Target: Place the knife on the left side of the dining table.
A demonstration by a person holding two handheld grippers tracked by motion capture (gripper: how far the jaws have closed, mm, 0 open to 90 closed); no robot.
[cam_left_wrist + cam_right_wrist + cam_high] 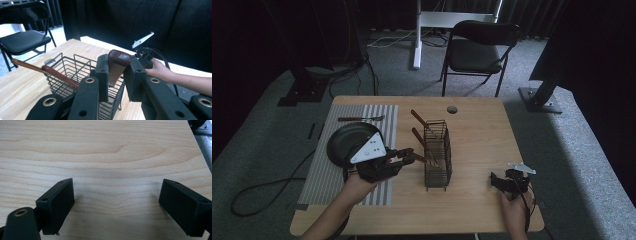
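Your left gripper point(117, 75) has its jaws clamped narrow on the wooden-handled utensil point(117, 63), gripping it by the dark rounded handle end with the paler shaft running down between the pads. In the high view that gripper point(412, 157) sits just beside the left wall of the wire basket point(437, 155), near the middle of the tabletop point(477, 125), and the utensil's long axis points from your hand toward the basket, roughly parallel to the near edge and tilted. The far end of it is hard to make out against the wires, so you cannot tell whether its tip is already inside the rim or only touching the wall.

Two other wooden handles point(418, 119) lean out of the basket toward the far left corner; in the left gripper view they point(60, 75) cross the rim on the side away from your grip, apart from your jaws.

My reading is that the held piece is headed for the basket, so what matters is this: the basket opening lies directly ahead of your left jaws and slightly below the handle, and you would need to tip the shaft more upright to clear the rim.

Your right gripper point(116, 202) rests on bare wood with its jaws spread wide and nothing between them. In the high view it point(507, 181) sits near the near right corner, well apart from the basket, so the left hand is far nearer.

A dark pan point(347, 142) and a fork point(360, 119) lie on the striped mat point(324, 175) along the left edge.
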